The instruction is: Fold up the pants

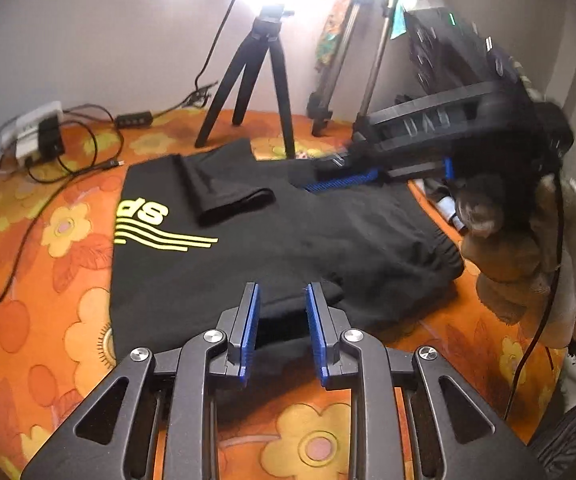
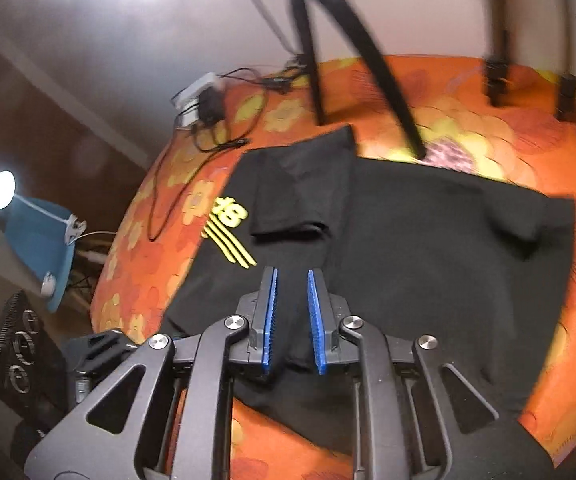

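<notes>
Soft black pants (image 1: 288, 240) on floral orange sheet (image 1: 47, 320), both ribbed-padded grippers, left (image 1: 281, 296) and right (image 2: 292, 280), parted, empty

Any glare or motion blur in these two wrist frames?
Left wrist: blown-out light above the tripod; the right claw and gloved hand are smeared, pants sharp. Right wrist: glare top left, tripod legs and background streaked, yellow print soft.
</notes>
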Available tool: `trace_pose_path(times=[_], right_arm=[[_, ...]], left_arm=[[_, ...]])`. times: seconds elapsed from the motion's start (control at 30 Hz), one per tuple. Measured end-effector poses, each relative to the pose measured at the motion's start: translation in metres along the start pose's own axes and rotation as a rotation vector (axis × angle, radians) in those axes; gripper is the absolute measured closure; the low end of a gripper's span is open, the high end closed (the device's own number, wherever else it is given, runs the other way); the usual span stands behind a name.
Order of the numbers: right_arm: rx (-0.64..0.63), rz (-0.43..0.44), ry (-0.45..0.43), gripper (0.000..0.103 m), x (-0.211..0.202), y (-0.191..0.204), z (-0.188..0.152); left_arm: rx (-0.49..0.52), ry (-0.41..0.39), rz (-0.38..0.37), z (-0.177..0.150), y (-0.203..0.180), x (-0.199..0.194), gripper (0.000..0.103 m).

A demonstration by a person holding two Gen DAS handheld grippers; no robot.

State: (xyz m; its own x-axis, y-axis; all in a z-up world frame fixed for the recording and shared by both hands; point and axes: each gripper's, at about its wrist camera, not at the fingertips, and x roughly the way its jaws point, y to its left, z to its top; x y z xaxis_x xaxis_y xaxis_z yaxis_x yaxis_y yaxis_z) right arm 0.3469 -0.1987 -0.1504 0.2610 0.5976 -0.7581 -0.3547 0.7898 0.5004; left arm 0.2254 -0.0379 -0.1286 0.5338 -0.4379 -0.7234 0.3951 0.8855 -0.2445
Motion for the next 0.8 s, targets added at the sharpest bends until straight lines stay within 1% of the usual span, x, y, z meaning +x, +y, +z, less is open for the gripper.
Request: trace_pose_path(times=[0.03, 0.13, 0.17, 0.23, 0.33, 0.4, 0.47, 0.53, 0.6, 0.67, 0.7, 0.77, 0.8], right_arm=[[-0.014, -0.002, 0.007, 0.087, 0.006, 0.006, 0.004], [-0.055, -0.006, 0.044, 0.087, 0.032, 0.019, 0.014], [-0.07, -0.007, 0.063, 0.087, 0.045, 0.023, 0.017], [-0.086, -0.007, 0.091, 0.087, 0.063, 0.027, 0.02], [-0.101, -0.058, 0.109, 0.087, 0.084, 0.025, 0.026], [-0.097, -0.113, 0.072, 0.087, 0.087, 0.019, 0.034], [-0.058, -0.161, -0.015, 0.087, 0.076, 0.008, 0.046], [0.018, -0.209, -0.101, 0.087, 0.059, -0.01, 0.056], [0.081, -0.204, -0.149, 0.086, 0.041, -0.025, 0.058], [0.096, -0.2, -0.177, 0.086, 0.025, -0.035, 0.055], [0.097, -0.182, -0.179, 0.084, 0.019, -0.038, 0.051], [0.1, -0.131, -0.15, 0.071, 0.012, -0.044, 0.043], [0.096, -0.122, -0.138, 0.059, 0.01, -0.046, 0.038]], left_arm=[[-0.001, 0.011, 0.0, -0.001, 0.001, 0.002, 0.081], [-0.046, 0.03, -0.014, -0.003, 0.011, 0.012, 0.081], [-0.064, 0.051, -0.009, -0.004, 0.013, 0.013, 0.081], [-0.065, 0.051, -0.007, -0.004, 0.017, 0.016, 0.081], [-0.069, 0.054, -0.011, -0.004, 0.02, 0.019, 0.081], [-0.067, 0.054, -0.013, -0.003, 0.02, 0.019, 0.081], [-0.064, 0.051, -0.015, -0.002, 0.019, 0.019, 0.081], [-0.066, 0.043, -0.016, 0.0, 0.018, 0.017, 0.081], [-0.056, 0.03, -0.019, 0.002, 0.015, 0.012, 0.081], [-0.03, 0.021, -0.023, 0.005, 0.01, 0.009, 0.081], [-0.013, 0.018, -0.017, 0.007, 0.01, 0.011, 0.081], [0.029, 0.017, -0.018, 0.007, 0.003, 0.007, 0.075], [0.057, 0.015, -0.012, 0.007, -0.001, 0.005, 0.067]])
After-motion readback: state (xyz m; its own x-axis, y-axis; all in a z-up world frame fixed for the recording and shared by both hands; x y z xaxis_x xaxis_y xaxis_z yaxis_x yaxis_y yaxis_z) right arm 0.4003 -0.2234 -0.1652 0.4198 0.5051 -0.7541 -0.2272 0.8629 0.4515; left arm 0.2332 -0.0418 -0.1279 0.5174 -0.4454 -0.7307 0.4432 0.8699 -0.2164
